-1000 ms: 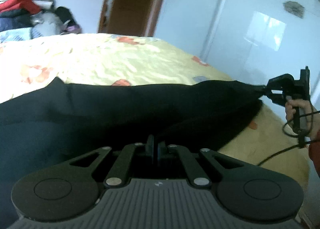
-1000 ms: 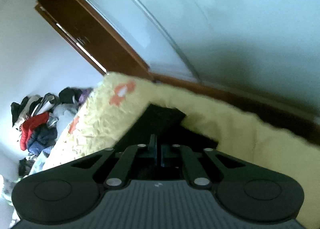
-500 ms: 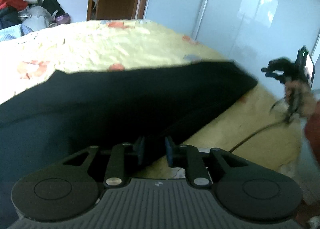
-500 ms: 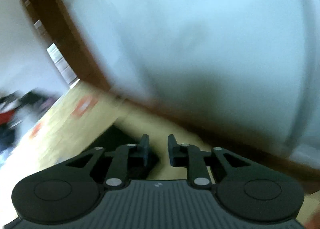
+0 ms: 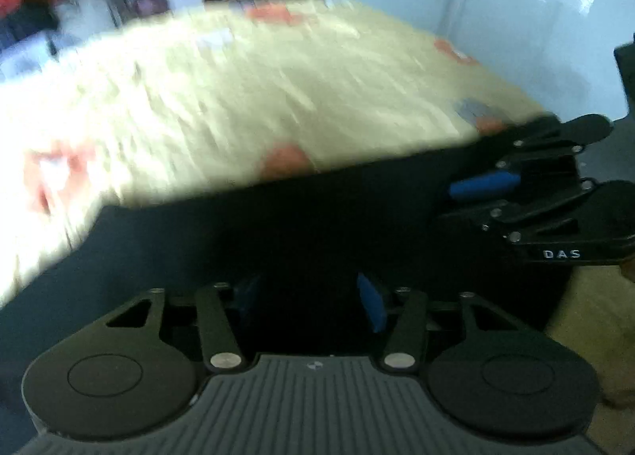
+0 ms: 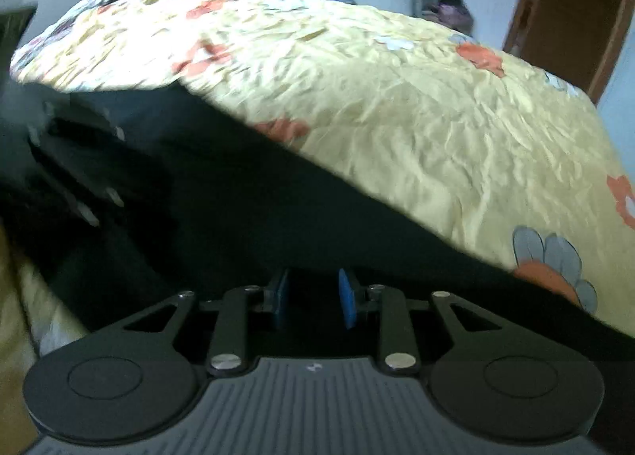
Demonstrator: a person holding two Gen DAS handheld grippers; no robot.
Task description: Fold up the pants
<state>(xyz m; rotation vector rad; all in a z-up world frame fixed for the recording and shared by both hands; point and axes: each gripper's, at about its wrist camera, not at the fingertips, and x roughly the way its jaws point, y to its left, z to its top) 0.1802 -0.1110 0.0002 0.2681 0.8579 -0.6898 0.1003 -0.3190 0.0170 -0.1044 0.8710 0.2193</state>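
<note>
Black pants flat on bed; L gripper & R gripper fingers spread, empty

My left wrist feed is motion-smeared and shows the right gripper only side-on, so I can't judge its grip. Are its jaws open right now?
Observer: Yes. In the right wrist view the right gripper has its jaws open, with a clear gap between the blue pads.
Operator: What is ahead of it?
Observer: The black pants, spread directly in front of the jaws.
Operator: Is the far edge of the fabric bunched?
Observer: No. It is sharp here and runs as one smooth diagonal line across the yellow floral bedspread.
</note>
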